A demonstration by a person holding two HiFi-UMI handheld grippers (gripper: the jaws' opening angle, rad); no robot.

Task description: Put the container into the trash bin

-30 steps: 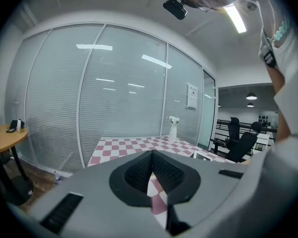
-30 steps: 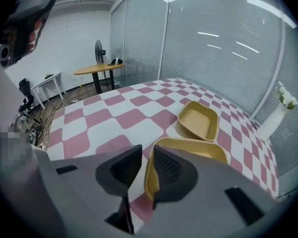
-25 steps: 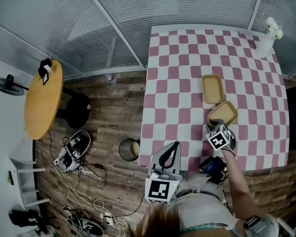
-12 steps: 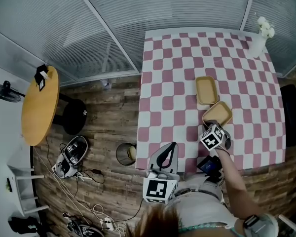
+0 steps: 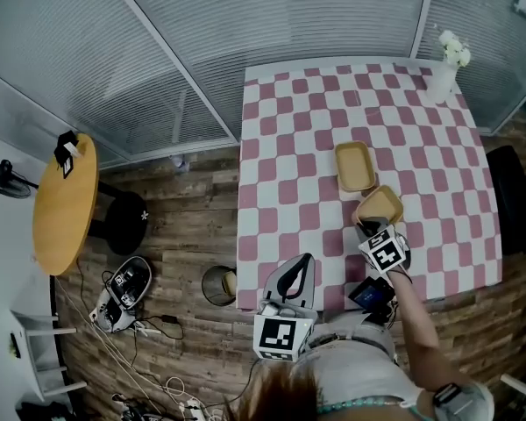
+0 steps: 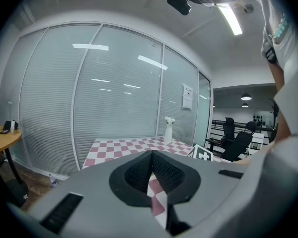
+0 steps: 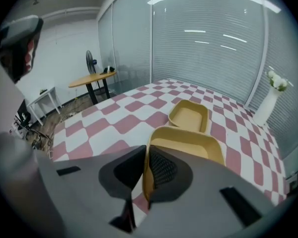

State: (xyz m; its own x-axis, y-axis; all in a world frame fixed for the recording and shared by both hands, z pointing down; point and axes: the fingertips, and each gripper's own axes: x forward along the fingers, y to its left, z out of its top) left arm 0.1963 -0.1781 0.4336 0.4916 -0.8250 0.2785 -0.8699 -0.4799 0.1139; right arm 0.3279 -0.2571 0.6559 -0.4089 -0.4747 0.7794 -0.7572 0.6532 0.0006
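Plainly the job is at its early stage. Nearest the person, the left gripper (image 6: 151, 170) hangs off the table's near edge with its jaws pressed together and nothing between them; it takes no part in the work for now. On the wooden floor just outside the table's near left corner stands the trash bin (image 5: 217, 285), a small round one with something pale already in it, though I cannot tell what.

Over the near right part of the checkered table (image 5: 289, 147), the right gripper (image 7: 145, 157) points steeply down, and its jaws are closing on the near wall of the yellow container (image 7: 188, 145), one pad inside the rim and one outside. So the grasp looks made or all but made. Whether the container has left the cloth I cannot tell; it seems tipped a little toward the gripper.

Left to do: carry it past the near left corner, well away from here, and release it into the bin.

Just beyond lies a second container (image 7: 189, 117), empty and untouched, and a vase (image 5: 444, 70) stands at the far right corner.
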